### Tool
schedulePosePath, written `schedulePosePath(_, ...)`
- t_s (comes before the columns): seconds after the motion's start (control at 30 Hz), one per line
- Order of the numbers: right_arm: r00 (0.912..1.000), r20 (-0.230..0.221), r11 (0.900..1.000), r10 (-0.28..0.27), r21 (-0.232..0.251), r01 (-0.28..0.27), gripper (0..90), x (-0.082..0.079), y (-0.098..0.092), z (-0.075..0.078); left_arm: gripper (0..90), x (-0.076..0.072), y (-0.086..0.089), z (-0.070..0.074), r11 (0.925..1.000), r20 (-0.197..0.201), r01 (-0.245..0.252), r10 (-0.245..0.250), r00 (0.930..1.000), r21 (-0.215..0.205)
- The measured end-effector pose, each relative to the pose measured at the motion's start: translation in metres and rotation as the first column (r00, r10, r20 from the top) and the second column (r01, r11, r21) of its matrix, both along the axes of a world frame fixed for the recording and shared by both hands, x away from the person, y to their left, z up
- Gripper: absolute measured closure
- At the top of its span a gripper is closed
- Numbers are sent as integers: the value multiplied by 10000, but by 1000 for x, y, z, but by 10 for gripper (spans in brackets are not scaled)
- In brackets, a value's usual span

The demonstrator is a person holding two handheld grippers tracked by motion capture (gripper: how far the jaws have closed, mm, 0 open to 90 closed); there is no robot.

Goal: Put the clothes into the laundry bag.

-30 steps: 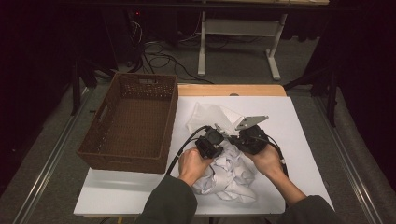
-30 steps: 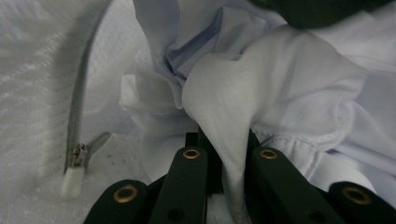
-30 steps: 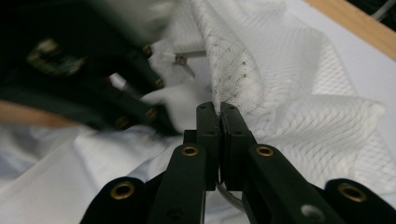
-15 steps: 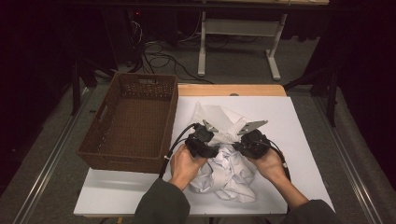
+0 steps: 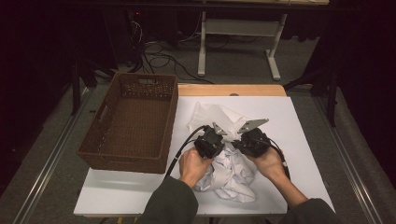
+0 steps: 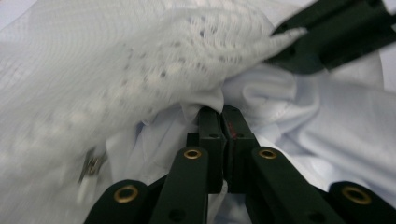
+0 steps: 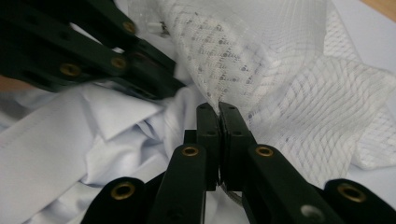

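At about nine o'clock on the white table (image 5: 303, 140) stands a brown wicker basket (image 5: 130, 123), rectangular, coarsely woven, with handle slots in its ends and its hollow bare; it probably waits there to take the laundry once it is packed.

Just right of it, near the middle of the table toward six o'clock, lies a crumpled white shirt (image 5: 231, 175), smooth cotton with a stiff collar and folded plackets. From its top, a white mesh bag (image 5: 210, 116) fans out toward twelve o'clock, thin netting with a diamond weave and small holes, limp and half see-through.

The left gripper (image 5: 215, 135) has just been opening and closing its jaws, and they now stand pressed together on an edge of the mesh bag (image 6: 154, 70), the net bunched at their tips over the shirt (image 6: 317, 116).

At about three o'clock from it, close by, the right gripper (image 5: 240, 140) is clamped tight on another part of the mesh bag's (image 7: 280, 79) edge, with the shirt (image 7: 70, 135) beneath. Two grips on one rim suggest the hands mean to spread the bag's mouth so the shirt can go in.
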State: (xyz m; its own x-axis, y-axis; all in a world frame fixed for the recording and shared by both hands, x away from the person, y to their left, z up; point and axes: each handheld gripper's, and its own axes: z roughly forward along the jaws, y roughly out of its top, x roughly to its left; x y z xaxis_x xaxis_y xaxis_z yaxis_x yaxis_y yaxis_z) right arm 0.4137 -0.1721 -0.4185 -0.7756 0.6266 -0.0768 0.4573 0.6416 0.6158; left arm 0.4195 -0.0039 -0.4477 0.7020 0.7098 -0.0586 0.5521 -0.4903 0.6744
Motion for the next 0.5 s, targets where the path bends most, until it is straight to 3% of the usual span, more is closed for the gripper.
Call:
schedulePosePath(0.07, 10000, 28, 9999, 23, 110, -23, 892, -2, -1, 2, 885, 10, 0, -2, 9994, -64, -336, 336, 9994, -19)
schedulePosePath(0.17, 9998, -63, 9997, 204, 146, -203, 892, -6, 1, 1, 886, 23, 2, -11, 9955, -208, -894, 900, 9957, 300)
schedulePosePath(0.23, 9994, -106, 9994, 340, 4, -340, 891, -7, 5, -3, 875, 26, 2, -17, 9937, -365, -979, 999, 9943, 539)
schedulePosePath(0.33, 9988, -331, 9980, 356, -509, -372, 890, -6, 9, -11, 722, 18, 4, -14, 9942, -248, -852, 870, 9959, 649)
schedulePosePath(0.43, 9986, -504, 9984, 147, -531, -174, 889, 1, 8, -17, 525, 3, 18, -2, 9969, -421, -716, 730, 9964, 336)
schedulePosePath(0.5, 9987, -505, 9982, 26, -603, -57, 889, 5, 7, -20, 464, -7, 27, 5, 9975, -612, -614, 635, 9961, 351)
